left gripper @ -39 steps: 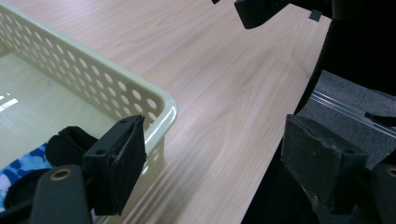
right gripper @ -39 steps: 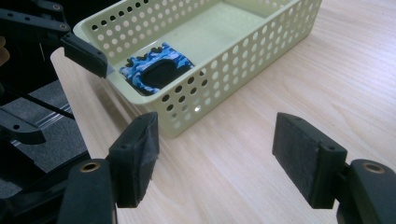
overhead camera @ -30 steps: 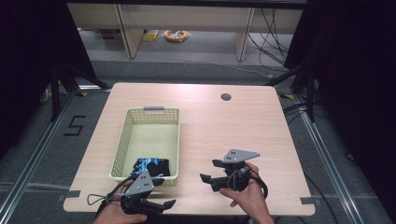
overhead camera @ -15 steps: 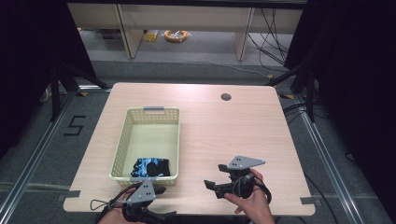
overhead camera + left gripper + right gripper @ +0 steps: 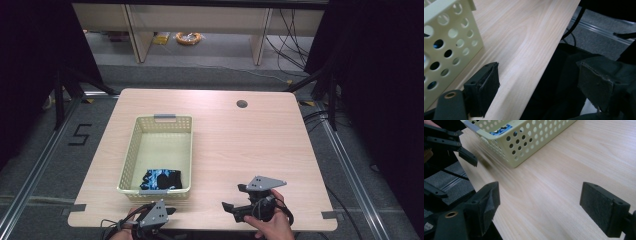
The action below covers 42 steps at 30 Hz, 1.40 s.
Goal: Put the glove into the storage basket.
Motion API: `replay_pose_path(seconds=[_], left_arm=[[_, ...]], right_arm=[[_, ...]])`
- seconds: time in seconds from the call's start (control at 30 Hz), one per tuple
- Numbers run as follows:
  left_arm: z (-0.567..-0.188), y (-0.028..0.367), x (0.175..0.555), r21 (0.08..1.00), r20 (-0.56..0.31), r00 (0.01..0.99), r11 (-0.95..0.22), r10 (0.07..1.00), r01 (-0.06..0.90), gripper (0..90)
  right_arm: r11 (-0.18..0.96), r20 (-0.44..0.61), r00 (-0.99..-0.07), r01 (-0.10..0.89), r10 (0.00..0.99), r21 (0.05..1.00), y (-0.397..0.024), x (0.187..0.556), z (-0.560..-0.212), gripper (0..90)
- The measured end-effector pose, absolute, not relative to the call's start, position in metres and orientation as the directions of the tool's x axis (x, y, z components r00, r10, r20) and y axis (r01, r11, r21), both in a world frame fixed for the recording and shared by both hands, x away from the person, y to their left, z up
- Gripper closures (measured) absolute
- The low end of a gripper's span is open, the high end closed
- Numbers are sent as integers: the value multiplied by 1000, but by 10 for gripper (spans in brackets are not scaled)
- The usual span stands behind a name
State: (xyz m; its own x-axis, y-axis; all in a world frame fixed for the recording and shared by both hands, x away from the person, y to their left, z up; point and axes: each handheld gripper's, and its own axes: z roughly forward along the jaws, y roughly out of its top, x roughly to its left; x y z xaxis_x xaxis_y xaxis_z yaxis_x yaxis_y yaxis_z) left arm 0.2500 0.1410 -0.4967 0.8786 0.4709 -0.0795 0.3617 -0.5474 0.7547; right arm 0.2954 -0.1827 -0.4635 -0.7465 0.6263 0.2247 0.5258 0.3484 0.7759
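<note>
**A:** At the bottom edge of the high view: left gripper [image 5: 167,212] sits over the table's near lip, bottom left of centre. Jaws wide apart, nothing between them; they've just been opening. Its own view looks along the table edge, one pad over wood, the other past the edge over dark floor.

**B:** Right one?

**A:** Right gripper [image 5: 234,200] is lower centre-right, over the wood, held by a hand [image 5: 272,227]. Jaws also spread wide, just been opening, empty. In the right gripper view both pads [image 5: 489,195] hang over bare tabletop.

**B:** Work item?

**A:** Pale yellow perforated basket [image 5: 131,165], left of centre on the table [image 5: 260,145]. Dark cloth with a blue pattern [image 5: 161,179] lies in the basket's near end, against the front wall. Both grippers are apart from the basket; left is nearer, just below its front rim.

**B:** Surface?

**A:** Light wood-grain top, rounded corners, grey tape tabs at the near corners. Round cable hole [image 5: 242,104] upper right of the top.

**B:** Room beyond?

**A:** Grey floor with metal rails on both sides, a "5" marked on the floor [image 5: 80,135] at the left. Black curtains left and right. Top of frame: shelf legs, loose cables, and an orange coil [image 5: 188,37] on the floor.
</note>
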Motion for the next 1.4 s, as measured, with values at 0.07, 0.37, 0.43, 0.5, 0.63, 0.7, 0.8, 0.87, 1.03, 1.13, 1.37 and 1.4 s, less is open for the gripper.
replay_pose_path(seconds=[0.07, 0.37, 0.43, 0.5, 0.63, 0.7, 0.8, 0.87, 1.03, 1.13, 1.37, 1.4], left_arm=[[-499, 142, 249, 752, -59, 876, -556, 479, 354, 164], [-506, 144, 248, 737, -66, 879, -571, 472, 362, 159], [-506, 143, 245, 746, -69, 875, -557, 480, 364, 159], [-508, 141, 244, 746, -83, 874, -551, 479, 373, 159], [-508, 140, 242, 745, -80, 875, -555, 477, 370, 159], [-509, 140, 243, 739, -73, 883, -570, 464, 360, 160], [-509, 139, 242, 738, -60, 882, -575, 467, 354, 160], [-511, 139, 243, 727, -48, 887, -593, 460, 347, 160], [-511, 137, 241, 736, -66, 890, -580, 452, 349, 162], [-511, 136, 239, 739, -61, 888, -577, 457, 347, 161], [-510, 137, 240, 727, -41, 895, -601, 444, 331, 161], [-510, 137, 240, 727, -38, 896, -603, 443, 328, 161]], right_arm=[[358, 221, -758, 517, 614, 778, -184, 296, -465, 176], [360, 220, -745, 530, 630, 767, -191, 281, -477, 174], [360, 232, -742, 543, 629, 759, -192, 277, -479, 174], [374, 216, -741, 541, 636, 754, -194, 273, -480, 173], [385, 203, -749, 528, 630, 757, -196, 268, -483, 173], [400, 204, -763, 522, 613, 753, -198, 266, -484, 173], [413, 182, -763, 515, 621, 752, -200, 258, -486, 173], [406, 198, -755, 531, 626, 743, -199, 255, -486, 173], [444, 157, -763, 516, 627, 733, -203, 252, -490, 182], [426, 165, -759, 515, 629, 744, -205, 252, -489, 179], [440, 148, -759, 511, 634, 738, -206, 252, -489, 188], [429, 154, -750, 520, 643, 739, -206, 251, -489, 187]])
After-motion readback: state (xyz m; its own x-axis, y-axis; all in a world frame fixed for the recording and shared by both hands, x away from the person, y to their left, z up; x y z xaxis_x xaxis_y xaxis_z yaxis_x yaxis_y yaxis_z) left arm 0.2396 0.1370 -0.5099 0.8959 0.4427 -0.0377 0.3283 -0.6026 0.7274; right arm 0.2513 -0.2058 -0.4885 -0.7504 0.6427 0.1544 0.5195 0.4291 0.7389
